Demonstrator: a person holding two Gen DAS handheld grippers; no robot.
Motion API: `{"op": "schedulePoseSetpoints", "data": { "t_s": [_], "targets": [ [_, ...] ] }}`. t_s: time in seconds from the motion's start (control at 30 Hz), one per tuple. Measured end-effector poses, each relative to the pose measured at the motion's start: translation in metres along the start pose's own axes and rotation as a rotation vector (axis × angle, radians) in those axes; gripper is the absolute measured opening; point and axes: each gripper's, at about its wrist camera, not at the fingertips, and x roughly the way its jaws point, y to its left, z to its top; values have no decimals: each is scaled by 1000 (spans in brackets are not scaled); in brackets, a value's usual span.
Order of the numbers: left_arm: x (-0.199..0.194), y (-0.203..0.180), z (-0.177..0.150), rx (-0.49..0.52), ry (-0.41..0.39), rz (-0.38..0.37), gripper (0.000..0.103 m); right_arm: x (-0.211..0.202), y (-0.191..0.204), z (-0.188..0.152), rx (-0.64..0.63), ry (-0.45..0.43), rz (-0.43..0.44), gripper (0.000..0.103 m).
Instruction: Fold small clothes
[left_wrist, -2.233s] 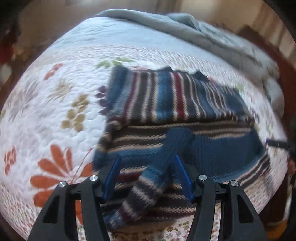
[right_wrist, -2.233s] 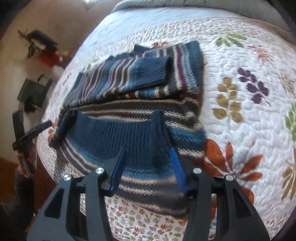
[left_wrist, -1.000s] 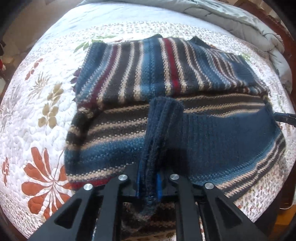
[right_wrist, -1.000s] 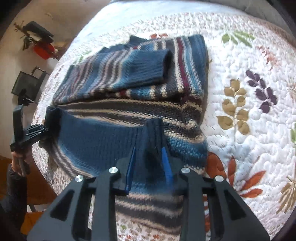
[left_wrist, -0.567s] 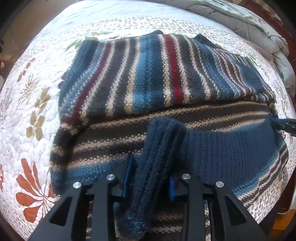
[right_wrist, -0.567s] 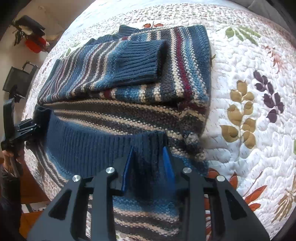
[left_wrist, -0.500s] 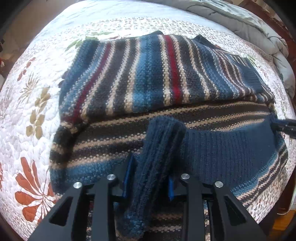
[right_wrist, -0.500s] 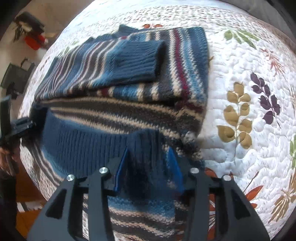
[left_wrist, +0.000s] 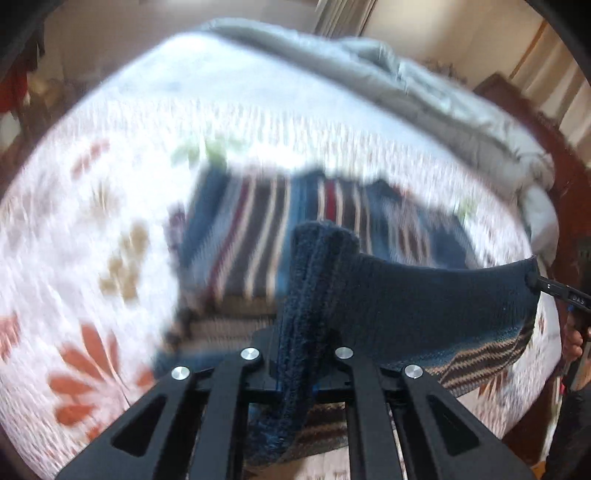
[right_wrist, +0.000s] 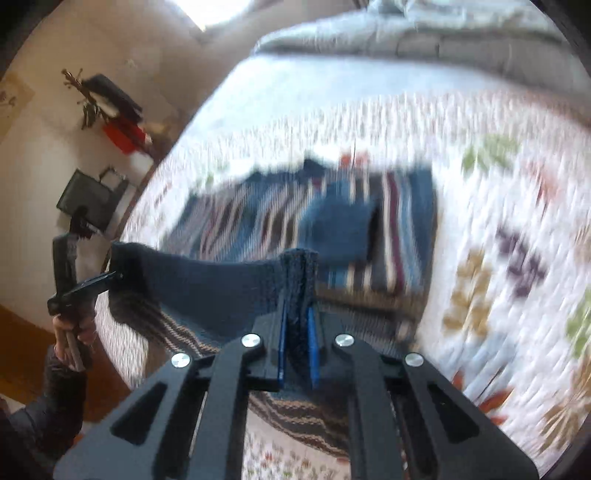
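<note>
A striped blue, cream and maroon knitted sweater (left_wrist: 258, 240) lies on the bed with its sleeves folded across the body (right_wrist: 369, 221). Its dark blue ribbed hem (left_wrist: 424, 295) is lifted off the quilt and stretched between both grippers. In the left wrist view my left gripper (left_wrist: 295, 354) is shut on a bunched corner of the hem. In the right wrist view my right gripper (right_wrist: 297, 332) is shut on the other corner, with the hem (right_wrist: 207, 291) spanning to the left gripper (right_wrist: 110, 277), held by a hand (right_wrist: 74, 332). The right gripper's tip (left_wrist: 535, 282) shows at the hem's far end.
A white quilt with a flower print (left_wrist: 92, 221) covers the bed. A grey duvet (left_wrist: 406, 85) is bunched along the far side. A dark wooden bed frame (left_wrist: 565, 184) stands at the right. Beyond the bed's left edge are a black bag (right_wrist: 92, 199) and red items (right_wrist: 122, 136).
Both grippers closed on the hem corners and rose, lifting the hem off the quilt and pulling it taut. The sweater body stays flat on the bed.
</note>
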Motion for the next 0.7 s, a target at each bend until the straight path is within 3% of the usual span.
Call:
{"op": "schedulePoseSetpoints", "data": {
  "t_s": [0.13,0.37,0.47,0.6,0.7],
  "targets": [
    [5,-2,51,-4,-54,13,10,9,-6,57,8,-35,-49,8],
    [65,2,113,7,-50,87,10,87,-32,136,51,8,-170,8],
    [99,12,120,-14,-13,113,10,112,-44,143,68,23,-193,8],
    [144,30,112,-66,102,140,11,153,-68,141,127,97,-223,9],
    [163,38,103,-79,158,160,18,169,-77,132,151,126,-241,14]
  ]
}}
